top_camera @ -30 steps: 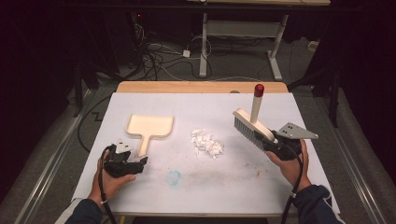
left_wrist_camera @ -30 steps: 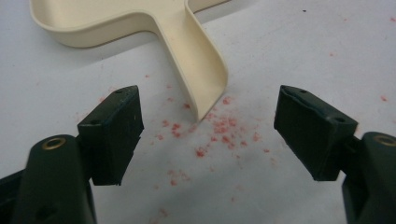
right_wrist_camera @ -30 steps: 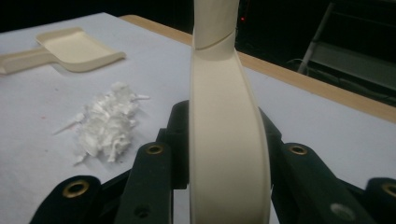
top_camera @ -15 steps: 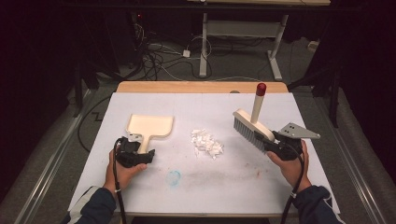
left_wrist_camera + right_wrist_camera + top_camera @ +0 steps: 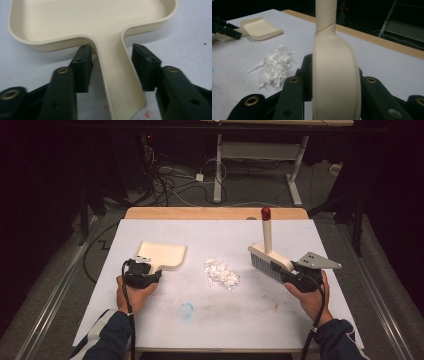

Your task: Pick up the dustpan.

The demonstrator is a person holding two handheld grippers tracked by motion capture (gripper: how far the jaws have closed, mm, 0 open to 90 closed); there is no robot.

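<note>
Two hands: a person's hands come in from the near edge of the table, one gripper in each.
Left gripper (image 5: pixel 145 272): it sits low on the white table top, near the left side. Its jaws have just been closing. The dustpan handle lies between them.
Left grip: in the left gripper view, one black pad is right at the side of the handle. The other pad is a tiny bit away from it. The jaws are not squeezing it yet.
Right gripper (image 5: pixel 290 272): it is on the right side, held a little above the table. Its jaws are pressed tight on the brush back.
Blue mark (image 5: pixel 186 310): a small blue smudge is on the table top, near the front, between the two hands.
Table (image 5: pixel 240 330): it has a white cover with faint red and blue spots. A strip of wood shows at the far edge.
Dustpan (image 5: pixel 162 256): it is cream and flat on the table. Its handle (image 5: pixel 117 82) points back to the left gripper, and its scoop end points away.
Paper bits (image 5: pixel 221 272): a small heap of torn white paper lies in the middle, between the dustpan and the brush, touching neither.
Brush (image 5: pixel 270 262): it is cream, with grey bristles facing the paper heap. Its long handle sticks up and away, with a red tip (image 5: pixel 265 213).
Floor: far behind the table are dark cables and the legs of a white frame.
</note>
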